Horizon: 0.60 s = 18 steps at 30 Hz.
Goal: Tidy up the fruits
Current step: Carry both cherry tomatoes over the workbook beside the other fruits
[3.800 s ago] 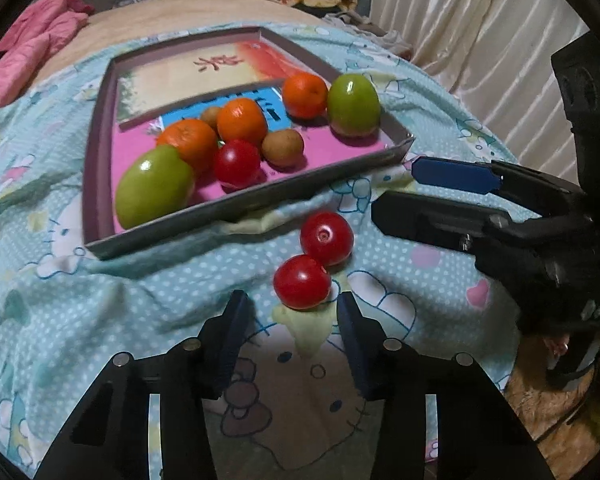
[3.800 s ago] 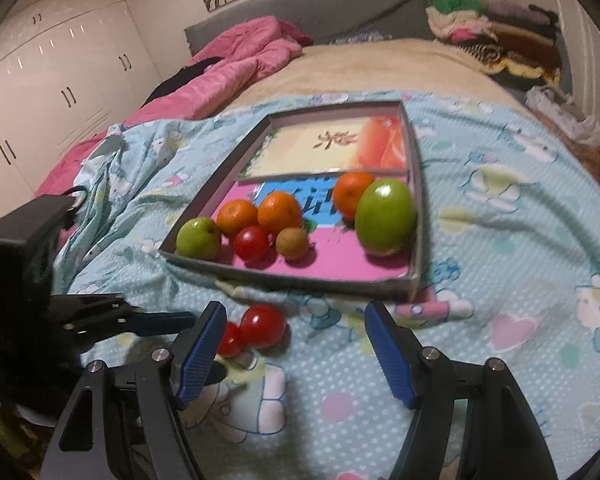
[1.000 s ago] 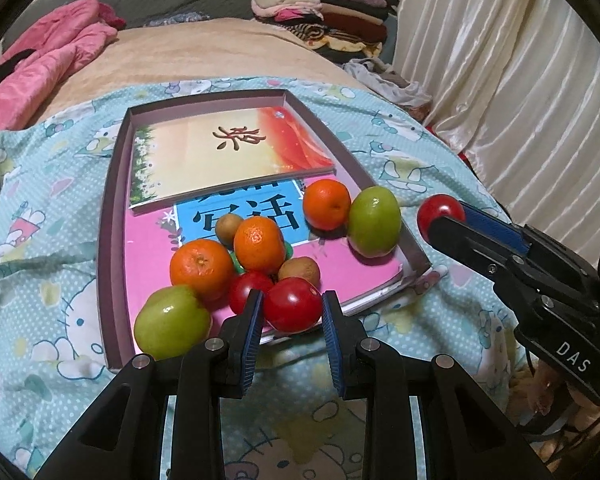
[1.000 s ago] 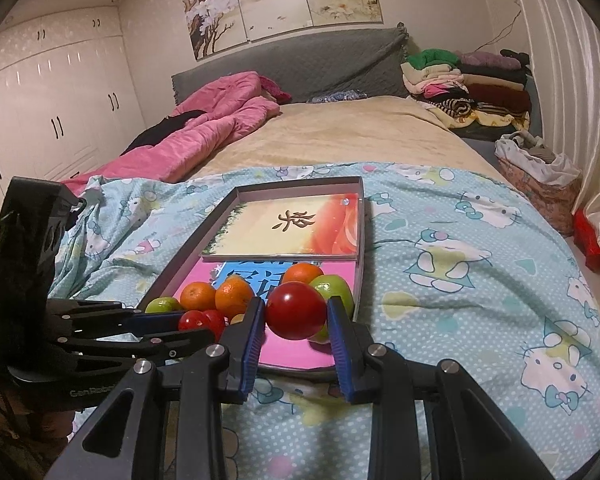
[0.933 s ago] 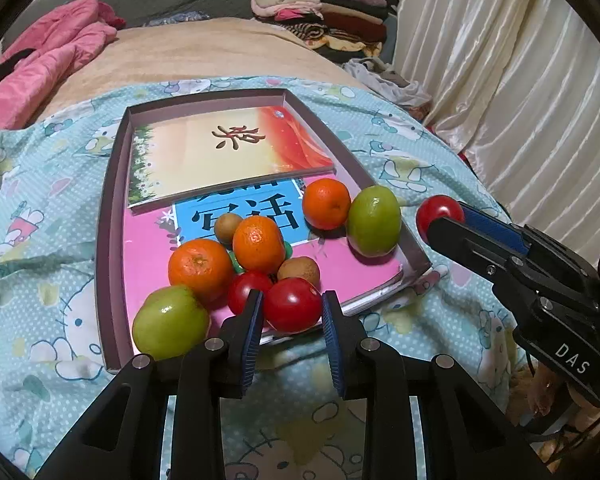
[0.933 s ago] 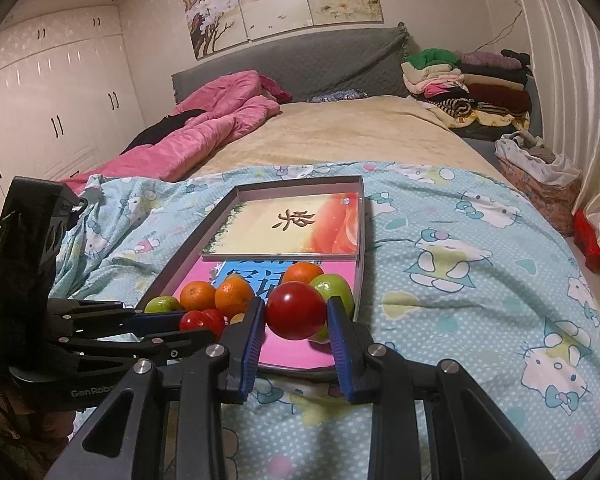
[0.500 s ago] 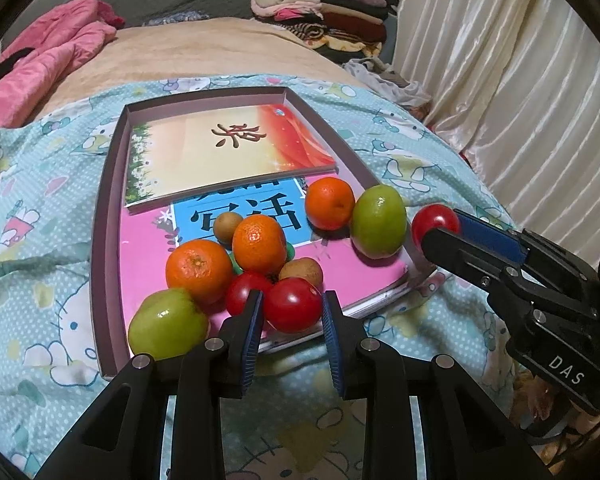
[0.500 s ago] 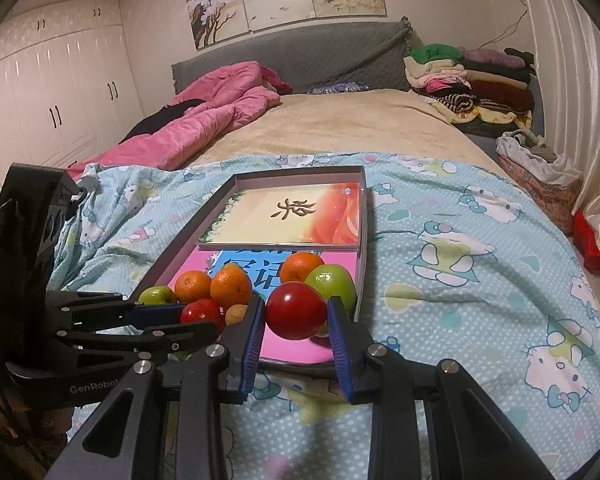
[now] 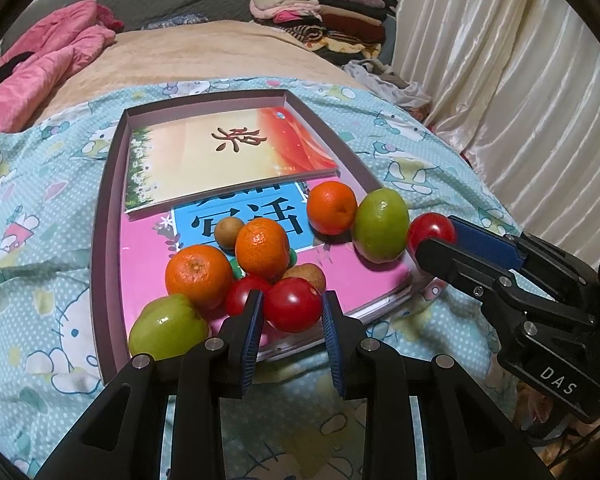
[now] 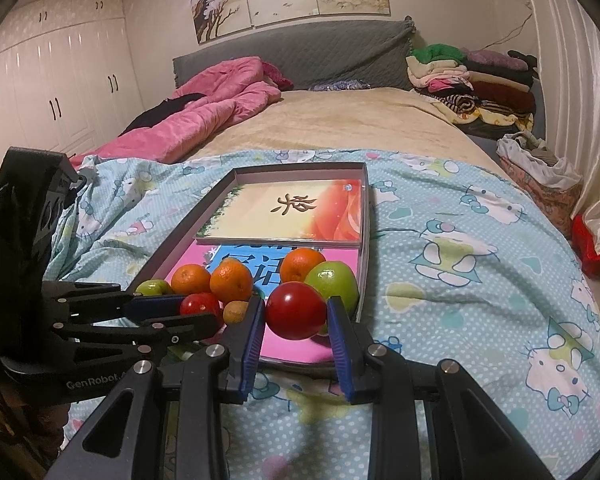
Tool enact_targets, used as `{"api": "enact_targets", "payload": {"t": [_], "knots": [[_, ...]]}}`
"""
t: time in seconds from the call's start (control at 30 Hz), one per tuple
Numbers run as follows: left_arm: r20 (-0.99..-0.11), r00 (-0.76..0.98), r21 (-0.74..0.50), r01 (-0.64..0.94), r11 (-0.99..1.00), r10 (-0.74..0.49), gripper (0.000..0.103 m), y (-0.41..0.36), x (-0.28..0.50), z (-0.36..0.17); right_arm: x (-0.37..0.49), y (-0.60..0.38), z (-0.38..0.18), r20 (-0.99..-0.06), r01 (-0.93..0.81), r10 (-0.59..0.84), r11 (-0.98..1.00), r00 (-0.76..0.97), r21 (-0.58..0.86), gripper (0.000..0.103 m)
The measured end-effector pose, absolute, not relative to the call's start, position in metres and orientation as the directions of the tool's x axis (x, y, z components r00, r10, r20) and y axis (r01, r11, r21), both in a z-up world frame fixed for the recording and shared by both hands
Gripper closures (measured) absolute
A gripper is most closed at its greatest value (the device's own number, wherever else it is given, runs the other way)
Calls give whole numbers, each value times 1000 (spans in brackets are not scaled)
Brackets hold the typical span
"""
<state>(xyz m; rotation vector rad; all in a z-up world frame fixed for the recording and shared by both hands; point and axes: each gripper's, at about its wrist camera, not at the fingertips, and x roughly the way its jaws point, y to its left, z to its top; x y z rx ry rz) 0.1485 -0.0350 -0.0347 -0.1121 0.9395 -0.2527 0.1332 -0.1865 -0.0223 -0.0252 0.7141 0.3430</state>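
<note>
Tomatoes: my left gripper (image 9: 293, 322) clamps one tomato (image 9: 293, 304) over the tray's (image 9: 100, 216) near edge, my right gripper (image 10: 296, 326) clamps another (image 10: 296, 311) by its right corner. Only the right view shows wardrobes (image 10: 52, 92); only the left shows kiwis (image 9: 228, 233). Bedsheet (image 10: 480, 264) right of the tray lies open.

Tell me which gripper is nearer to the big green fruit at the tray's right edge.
Right. The right gripper, shut on a red tomato, sits beside the big green fruit; the left gripper is further away, at the tray's near edge.
</note>
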Motion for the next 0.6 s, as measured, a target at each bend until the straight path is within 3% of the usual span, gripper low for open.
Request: {"api": "enact_targets", "payload": {"t": [0.6], "knots": [[-777,581,-188,149,971,-240,73,-30,152,-35,139,-178,-34,-689,-319,255,947,679,36,71]]}}
